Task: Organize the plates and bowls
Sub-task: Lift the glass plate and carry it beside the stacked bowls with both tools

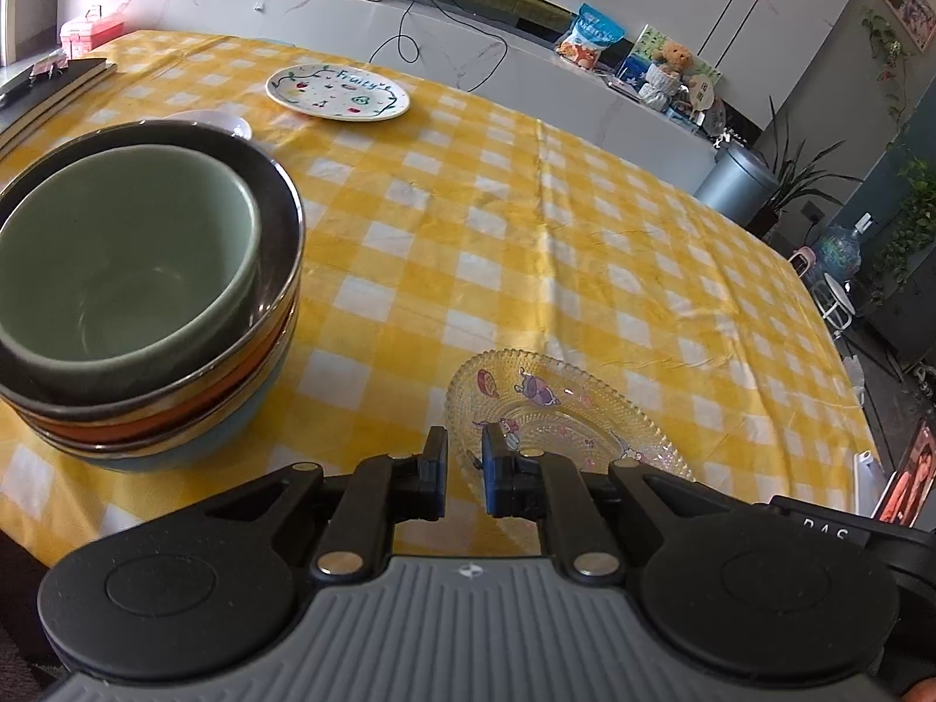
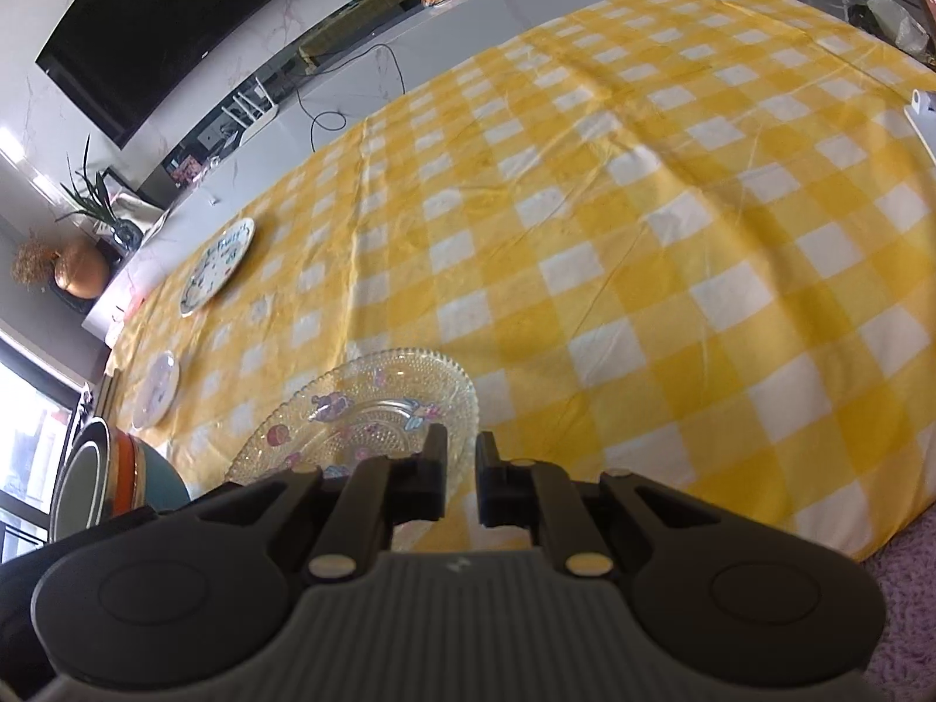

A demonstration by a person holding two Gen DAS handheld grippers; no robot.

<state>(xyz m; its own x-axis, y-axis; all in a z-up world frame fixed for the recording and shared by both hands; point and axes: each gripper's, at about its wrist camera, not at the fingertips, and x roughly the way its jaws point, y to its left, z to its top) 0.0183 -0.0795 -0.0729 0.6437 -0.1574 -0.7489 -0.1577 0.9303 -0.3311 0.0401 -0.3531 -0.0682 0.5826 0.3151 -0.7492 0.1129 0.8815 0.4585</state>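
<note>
Hand-held grippers (image 1: 464, 456) (image 2: 462, 459) both narrow by glass plate (image 1: 561, 409); left view alone shows bowl interiors (image 1: 128, 269).

Left wrist view: low, close over the checked tablecloth (image 1: 526, 234), facing the far counter. Right wrist view: tilted, same direction. Shared: glass plate (image 1: 561, 409) (image 2: 362, 403), bowl stack (image 1: 146, 292) (image 2: 111, 485).

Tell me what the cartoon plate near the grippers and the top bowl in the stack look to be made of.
The cartoon plate looks like clear pressed glass: the yellow check shows through it, and the rim is beaded. The top bowl looks like ceramic with a matte sage-green glaze: opaque, thick-walled, soft sheen. Plastic can't be ruled out for either.
</note>
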